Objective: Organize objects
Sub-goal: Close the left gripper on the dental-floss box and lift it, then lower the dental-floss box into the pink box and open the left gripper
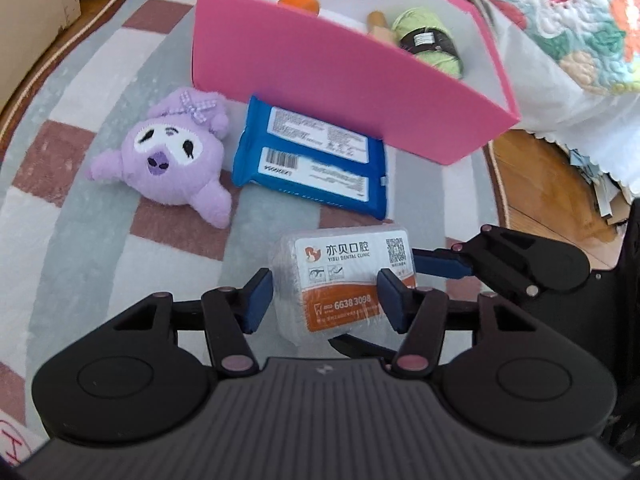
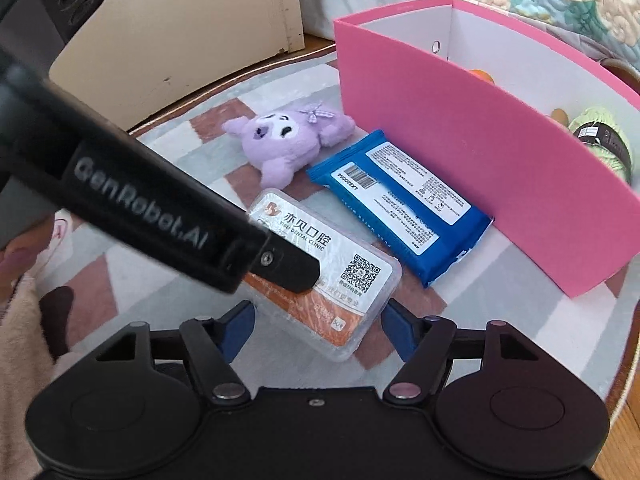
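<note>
A checked rug point(image 1: 80, 128) in grey, white and dull red covers the floor beside a bed with a flowered quilt point(image 1: 580, 20), and a pink box point(image 1: 320, 80) stands open on the rug.

From the left wrist camera, the left gripper point(image 1: 320, 300) has its blue pads set on either side of a clear plastic case point(image 1: 340, 280) with a dental clinic label. The pads look touching or very nearly so, though I cannot tell whether the squeeze is firm. The right gripper point(image 1: 440, 264) comes in from the right, one blue finger lying against the case's far corner. Beyond lie a blue wipes pack point(image 1: 312, 152) and a purple plush toy point(image 1: 168, 156). The box already holds green yarn point(image 1: 432, 40) and an orange item point(image 1: 298, 0).

From the right wrist camera, the right gripper point(image 2: 318, 332) stands spread wide, the case point(image 2: 340, 280) lying between its fingers and untouched. The left gripper's arm point(image 2: 160, 216) crosses the case from the left, its tip on the label.

The case is smooth and wrapped in film, so a shallow or off-centre pinch may let it slip or twist out on lifting. With both tools crowding it, they may knock each other or shove it into the wipes pack point(image 2: 400, 208).
</note>
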Tool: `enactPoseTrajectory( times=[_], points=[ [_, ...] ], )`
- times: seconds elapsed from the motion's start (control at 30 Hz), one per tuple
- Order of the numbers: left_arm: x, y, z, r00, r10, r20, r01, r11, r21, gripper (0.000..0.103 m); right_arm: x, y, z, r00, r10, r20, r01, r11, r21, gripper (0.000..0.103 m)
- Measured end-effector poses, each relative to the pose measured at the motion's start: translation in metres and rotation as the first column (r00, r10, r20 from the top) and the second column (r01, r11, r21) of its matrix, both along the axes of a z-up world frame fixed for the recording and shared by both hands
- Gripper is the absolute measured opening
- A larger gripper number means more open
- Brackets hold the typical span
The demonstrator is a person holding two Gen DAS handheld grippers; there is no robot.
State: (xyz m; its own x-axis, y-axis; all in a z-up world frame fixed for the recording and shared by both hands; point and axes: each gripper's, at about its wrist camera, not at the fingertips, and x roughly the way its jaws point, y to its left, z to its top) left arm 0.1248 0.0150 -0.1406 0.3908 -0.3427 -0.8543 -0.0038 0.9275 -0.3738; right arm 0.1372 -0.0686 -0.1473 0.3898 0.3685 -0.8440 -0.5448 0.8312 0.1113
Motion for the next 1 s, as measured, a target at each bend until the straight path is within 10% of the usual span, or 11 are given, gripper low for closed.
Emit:
enactPoseTrajectory(
  times=[1.0],
  points=[
    [0.031,-0.019,0.181,0.957,-0.061,0.284,0.054,0.998,0.035,0.056,0.016,-0.023,0.180,0.932,0.016,0.361,0.002,0.999,-0.050,0.075]
  ],
)
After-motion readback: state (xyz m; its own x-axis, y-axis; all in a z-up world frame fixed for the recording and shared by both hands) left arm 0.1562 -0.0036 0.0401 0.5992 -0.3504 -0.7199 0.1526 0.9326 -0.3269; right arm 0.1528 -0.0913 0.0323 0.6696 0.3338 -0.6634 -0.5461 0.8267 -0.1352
